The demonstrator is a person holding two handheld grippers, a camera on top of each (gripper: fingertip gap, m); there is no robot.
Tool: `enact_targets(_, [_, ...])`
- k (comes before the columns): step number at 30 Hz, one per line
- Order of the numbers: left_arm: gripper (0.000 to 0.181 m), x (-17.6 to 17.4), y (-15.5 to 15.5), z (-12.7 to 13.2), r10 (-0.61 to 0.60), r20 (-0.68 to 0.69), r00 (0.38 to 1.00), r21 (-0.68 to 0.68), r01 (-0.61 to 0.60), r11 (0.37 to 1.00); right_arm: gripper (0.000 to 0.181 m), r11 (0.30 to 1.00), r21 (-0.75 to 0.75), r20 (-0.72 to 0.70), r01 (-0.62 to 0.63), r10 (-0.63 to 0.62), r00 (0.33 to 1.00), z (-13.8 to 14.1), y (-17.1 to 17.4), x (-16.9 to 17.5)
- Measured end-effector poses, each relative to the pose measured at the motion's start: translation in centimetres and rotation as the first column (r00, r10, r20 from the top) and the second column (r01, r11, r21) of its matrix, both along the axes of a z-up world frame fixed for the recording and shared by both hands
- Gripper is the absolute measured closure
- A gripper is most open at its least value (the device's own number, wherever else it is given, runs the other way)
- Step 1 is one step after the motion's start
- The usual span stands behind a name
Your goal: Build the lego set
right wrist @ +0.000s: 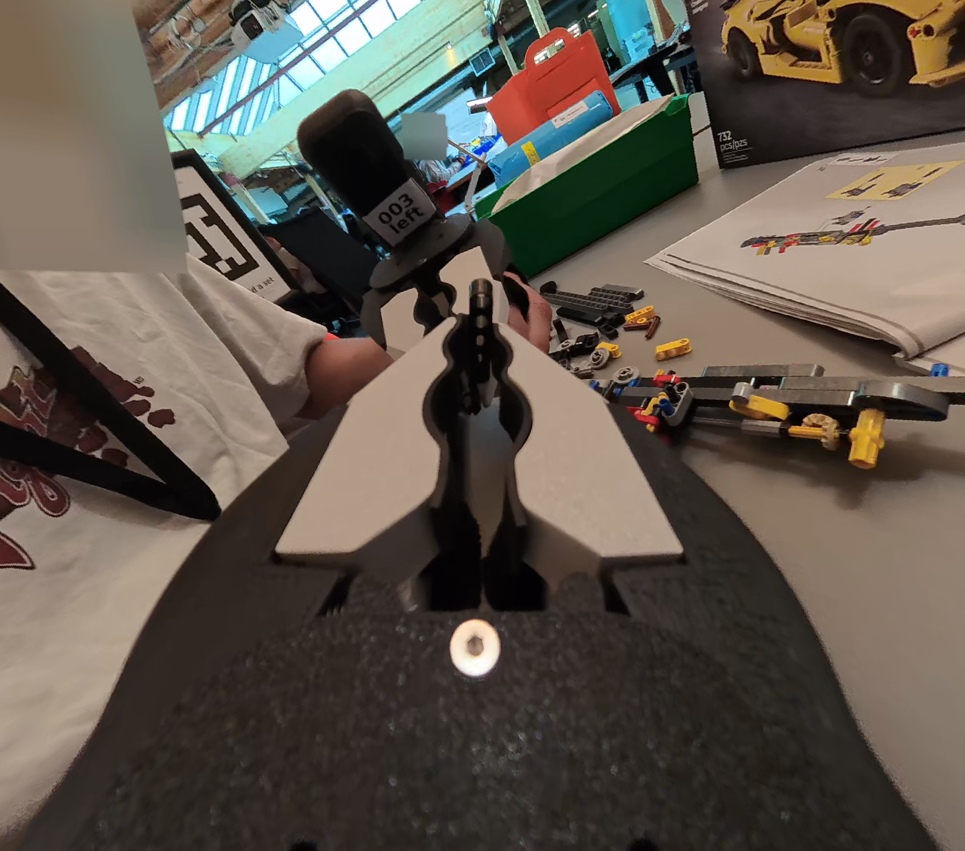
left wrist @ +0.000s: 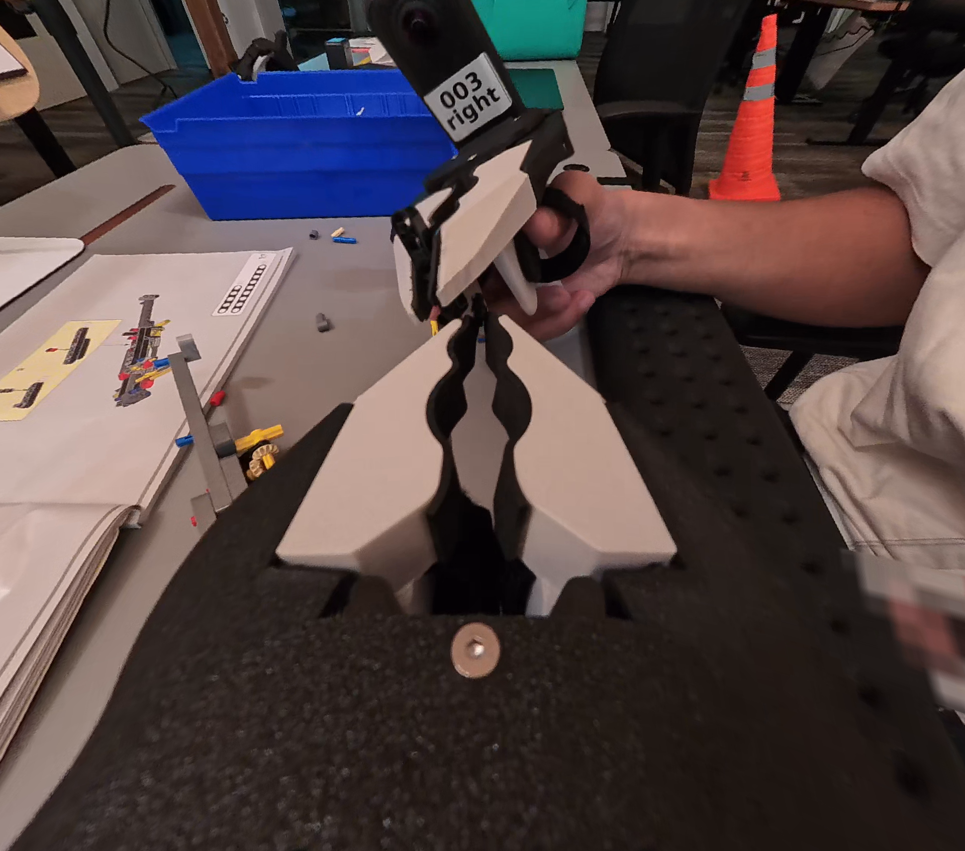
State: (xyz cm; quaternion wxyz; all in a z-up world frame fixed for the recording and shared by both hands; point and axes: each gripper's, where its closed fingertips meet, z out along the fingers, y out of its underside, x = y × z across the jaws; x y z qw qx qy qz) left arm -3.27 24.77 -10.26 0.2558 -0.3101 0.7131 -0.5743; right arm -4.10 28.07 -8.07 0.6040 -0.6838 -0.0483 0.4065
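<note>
gripping a black beam (right wrist: 479,330) in my right hand-held gripper (right wrist: 478,345), left hand-held gripper (left wrist: 478,340) nearly closed; chassis (right wrist: 757,400) partly built, loose parts (right wrist: 611,319) remain on bench (right wrist: 783,538).

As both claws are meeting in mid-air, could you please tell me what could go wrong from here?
1. The right claw holds the slim black holed plastic beam with its end poking past the tips; a push from the left claw might twist it loose and drop it.
2. The long grey-and-yellow half-built assembly and the small loose yellow and black pieces lie beside the right claw; a sideways swing could scatter them.
</note>
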Motion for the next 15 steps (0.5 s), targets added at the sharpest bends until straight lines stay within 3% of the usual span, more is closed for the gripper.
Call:
enact_targets(3, [0.179, -0.1, -0.1, 0.2, -0.001, 0.012, 1.0, 0.0, 0.001, 1.0, 0.175, 1.0, -0.012, -0.035, -0.017, 0.017, 0.999, 0.2, -0.1, 0.0])
enact_targets(7, [0.179, 0.1, 2.5, -0.2, 0.046, -0.005, 0.999, 0.026, -0.046, 0.999, 0.175, 0.996, -0.051, 0.074, 0.067, -0.063, 0.995, -1.1, -0.4, 2.0])
enact_targets(10, [0.179, -0.3, 2.8, 0.8, -0.011, -0.032, 0.999, -0.092, 0.008, 0.996, 0.175, 0.994, -0.105, 0.202, -0.033, 0.053, 0.978, -3.2, -1.8, 0.5])
enact_targets(15, [0.179, -1.3, 1.0, 0.3, -0.098, -0.027, 0.995, -0.044, 0.097, 0.994, 0.175, 0.979, -0.138, 0.158, -0.15, 0.171, 0.972, -3.5, -2.4, -1.6])
